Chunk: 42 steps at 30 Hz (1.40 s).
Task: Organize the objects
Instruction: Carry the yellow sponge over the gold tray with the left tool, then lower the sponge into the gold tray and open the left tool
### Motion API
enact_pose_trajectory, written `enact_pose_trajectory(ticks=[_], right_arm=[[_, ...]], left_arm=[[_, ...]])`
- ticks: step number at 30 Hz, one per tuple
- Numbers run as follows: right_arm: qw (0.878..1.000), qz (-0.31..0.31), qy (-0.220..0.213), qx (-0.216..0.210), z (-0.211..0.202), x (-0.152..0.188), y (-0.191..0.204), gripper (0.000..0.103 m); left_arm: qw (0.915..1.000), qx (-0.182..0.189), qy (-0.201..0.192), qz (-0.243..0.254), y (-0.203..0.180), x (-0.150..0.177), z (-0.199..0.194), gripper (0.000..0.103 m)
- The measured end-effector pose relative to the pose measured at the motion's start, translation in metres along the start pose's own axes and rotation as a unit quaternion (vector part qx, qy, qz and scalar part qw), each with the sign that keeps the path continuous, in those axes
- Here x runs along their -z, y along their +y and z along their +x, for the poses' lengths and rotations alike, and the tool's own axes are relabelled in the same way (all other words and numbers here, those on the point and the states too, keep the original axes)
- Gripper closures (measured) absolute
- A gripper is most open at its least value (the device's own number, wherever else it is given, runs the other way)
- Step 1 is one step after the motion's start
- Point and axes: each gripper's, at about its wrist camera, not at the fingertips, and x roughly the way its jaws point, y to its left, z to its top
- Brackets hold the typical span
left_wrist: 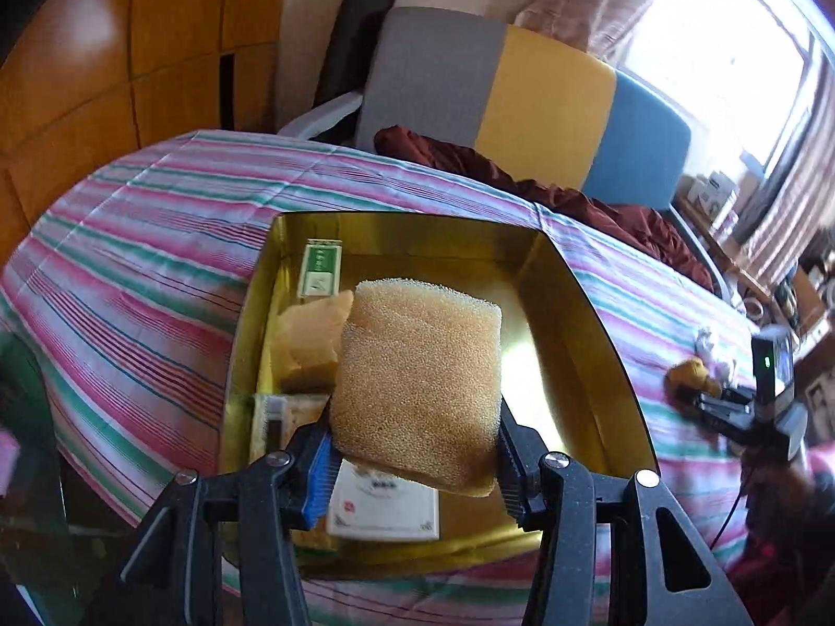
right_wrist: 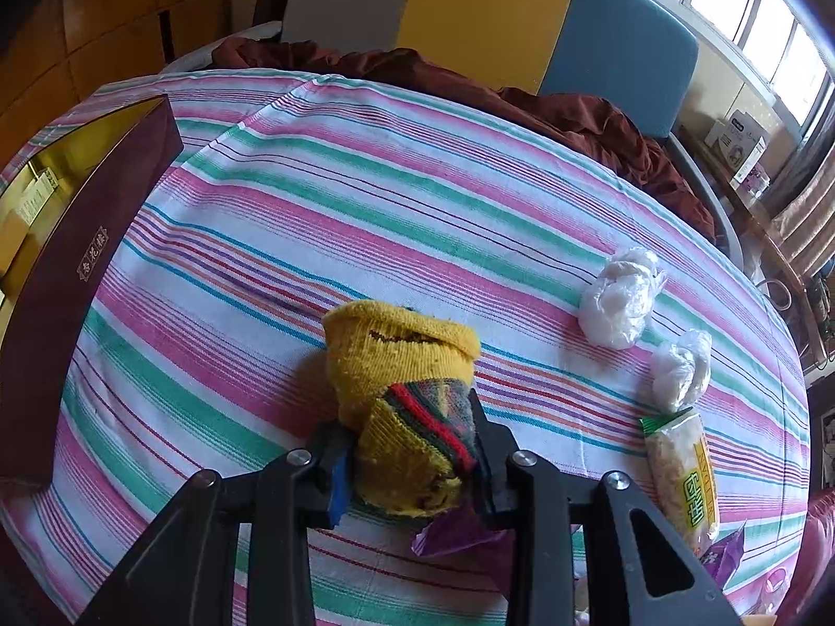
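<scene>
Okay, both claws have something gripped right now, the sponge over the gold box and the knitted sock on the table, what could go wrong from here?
The left claw grips the sponge only at its lower edge; soft foam could slip or land on the white card in the gold box. The right claw holds the sock close above a purple wrapper, which might get dragged along.

One sponge [left_wrist: 417, 386]. One gold box [left_wrist: 574, 281], low centre, holding one green packet [left_wrist: 318, 274], one tan block [left_wrist: 313, 334] and one white card [left_wrist: 386, 508]. One sock [right_wrist: 402, 381]. Two plastic bundles [right_wrist: 621, 302] [right_wrist: 681, 368], right. One snack pack [right_wrist: 681, 480], lower right.
</scene>
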Motion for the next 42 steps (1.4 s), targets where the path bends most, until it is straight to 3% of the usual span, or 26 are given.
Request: enact_pose_trajectory(ticks=[5,11,20,25,27,31,36,42], right_arm=[[1.000,-0.004,0.002,0.003,0.000,0.000,0.002,0.068],[1.000,-0.005,0.002,0.004,0.000,0.000,0.002,0.068],[1.000,-0.003,0.002,0.000,0.001,-0.002,0.003,0.067],[1.000,-0.003,0.002,-0.002,0.002,-0.002,0.003,0.067],[1.000,-0.003,0.002,-0.002,0.002,-0.003,0.003,0.066],[1.000,-0.004,0.001,-0.002,0.002,-0.003,0.003,0.066],[1.000,-0.004,0.001,-0.001,0.002,-0.003,0.003,0.066],[1.000,-0.007,-0.002,0.005,0.002,-0.002,0.004,0.066]], left_arm=[[0.9995,0.015,0.021,-0.018,0.008,-0.029,0.022,0.051],[0.9984,-0.012,0.055,0.005,0.000,-0.061,0.070,0.051],[0.9927,-0.050,0.109,-0.008,0.014,-0.092,0.144,0.050],[0.9917,-0.065,0.111,0.006,0.016,-0.096,0.159,0.040],[0.9916,-0.063,0.113,0.003,0.018,-0.096,0.159,0.033],[0.9934,-0.061,0.096,-0.009,0.025,-0.095,0.143,0.033],[0.9963,-0.080,0.030,0.000,0.027,-0.081,0.088,0.028],[0.9919,-0.116,-0.043,0.029,0.025,-0.046,0.026,0.025]])
